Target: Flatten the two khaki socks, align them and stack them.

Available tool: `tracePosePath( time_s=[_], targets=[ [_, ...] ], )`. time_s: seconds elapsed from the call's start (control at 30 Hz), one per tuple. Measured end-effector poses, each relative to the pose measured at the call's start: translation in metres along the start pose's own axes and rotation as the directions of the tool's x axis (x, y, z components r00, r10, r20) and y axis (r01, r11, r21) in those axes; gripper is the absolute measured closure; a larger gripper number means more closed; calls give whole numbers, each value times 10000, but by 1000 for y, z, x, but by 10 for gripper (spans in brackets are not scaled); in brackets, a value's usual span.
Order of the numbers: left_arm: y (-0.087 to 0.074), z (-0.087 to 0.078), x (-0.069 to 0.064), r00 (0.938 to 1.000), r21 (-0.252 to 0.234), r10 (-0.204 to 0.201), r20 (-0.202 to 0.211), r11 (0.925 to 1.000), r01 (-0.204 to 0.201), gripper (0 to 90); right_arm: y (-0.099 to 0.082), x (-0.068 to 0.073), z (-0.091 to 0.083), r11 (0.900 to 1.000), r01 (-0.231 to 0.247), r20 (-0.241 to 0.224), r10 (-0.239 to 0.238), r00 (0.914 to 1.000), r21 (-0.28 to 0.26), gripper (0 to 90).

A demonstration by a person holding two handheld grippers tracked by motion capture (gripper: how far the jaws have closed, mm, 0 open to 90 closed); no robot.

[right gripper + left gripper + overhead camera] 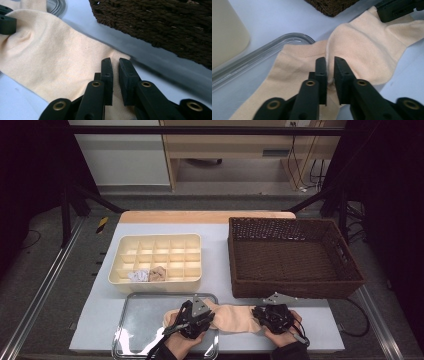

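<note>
Left gripper [196, 319] pinches a fold of the sock [233, 317] at the tray [131, 330] rim; right gripper [272, 316] clamps its other end. I see basket [295, 290] wall close ahead, hands low, jaws angled down.

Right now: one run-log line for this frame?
left gripper: shut on sock | right gripper: shut on sock | sock: half on tray, by basket

Sock [234, 318] half on tray [145, 320]
</note>
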State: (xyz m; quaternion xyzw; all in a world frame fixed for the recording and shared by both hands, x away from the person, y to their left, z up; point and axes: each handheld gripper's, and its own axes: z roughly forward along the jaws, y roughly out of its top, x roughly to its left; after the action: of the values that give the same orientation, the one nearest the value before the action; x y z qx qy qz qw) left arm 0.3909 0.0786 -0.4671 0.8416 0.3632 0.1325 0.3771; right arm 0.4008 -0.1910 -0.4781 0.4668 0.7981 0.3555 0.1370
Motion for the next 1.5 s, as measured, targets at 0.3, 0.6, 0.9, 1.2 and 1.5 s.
tracePosePath(
  time_s=[0.3, 0.6, 0.9, 1.2, 1.5],
  targets=[
    [1, -13, 1, 9996, -370, -59, 266, 9993, 69, 872, 9, 1, -21, 9962, -17, -145, 5, 9999, -867, 831],
    [-4, -41, 15, 9991, -859, -323, 282, 9957, 346, 872, 24, 15, -37, 9881, 250, -634, -350, 9974, -1516, 832],
    [-26, -75, 51, 9950, -1176, -983, -167, 9884, 957, 874, 48, 46, -20, 9860, 732, -1489, -957, 9842, -1499, 833],
    [-52, -86, 70, 9887, -851, -1404, -521, 9871, 1357, 874, 65, 72, 9, 9874, 1079, -1972, -1294, 9718, -1161, 833],
    [-59, -85, 78, 9847, -644, -1539, -812, 9868, 1489, 874, 66, 77, 31, 9909, 1159, -1982, -1274, 9718, -689, 831]
  ],
)
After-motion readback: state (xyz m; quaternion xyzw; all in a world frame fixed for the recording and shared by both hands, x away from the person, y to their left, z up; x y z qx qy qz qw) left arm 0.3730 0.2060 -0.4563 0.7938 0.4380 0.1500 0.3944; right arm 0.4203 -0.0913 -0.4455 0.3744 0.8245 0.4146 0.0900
